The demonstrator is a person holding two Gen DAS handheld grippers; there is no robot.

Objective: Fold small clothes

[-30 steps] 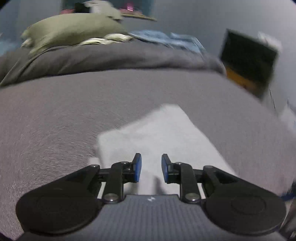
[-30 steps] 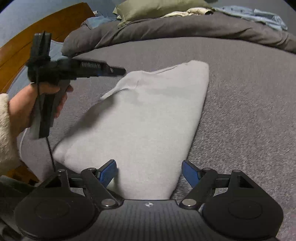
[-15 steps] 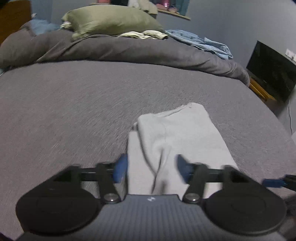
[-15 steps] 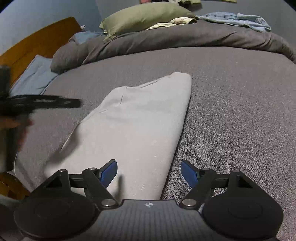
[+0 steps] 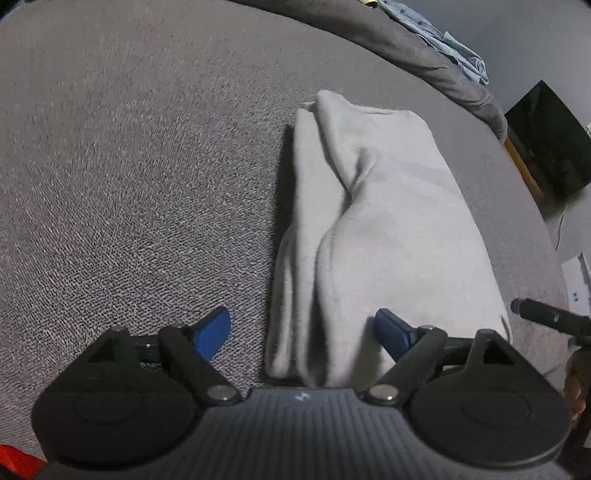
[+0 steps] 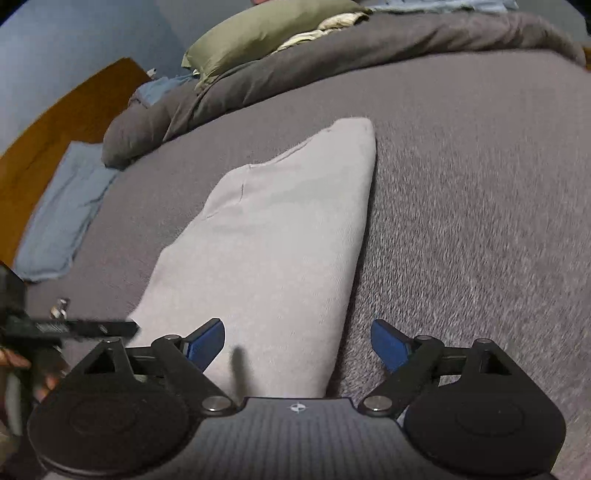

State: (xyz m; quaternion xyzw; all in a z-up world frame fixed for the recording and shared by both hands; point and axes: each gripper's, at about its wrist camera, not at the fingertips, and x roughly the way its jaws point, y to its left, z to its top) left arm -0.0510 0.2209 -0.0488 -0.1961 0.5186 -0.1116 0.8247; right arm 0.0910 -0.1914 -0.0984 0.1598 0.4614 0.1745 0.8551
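Two opening tongs, left (image 5: 303, 332) and right (image 6: 297, 341), apart over folded grey garment (image 5: 388, 221) on grey bedspread (image 6: 480, 184), olive pillow (image 6: 266, 29) beyond.

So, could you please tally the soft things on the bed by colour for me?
Light grey folded garment: 1
Olive green pillow: 1
Dark grey duvet: 1
Blue cloths: 2, one by the headboard, one on the duvet
Cream cloth: 1
Total: 6
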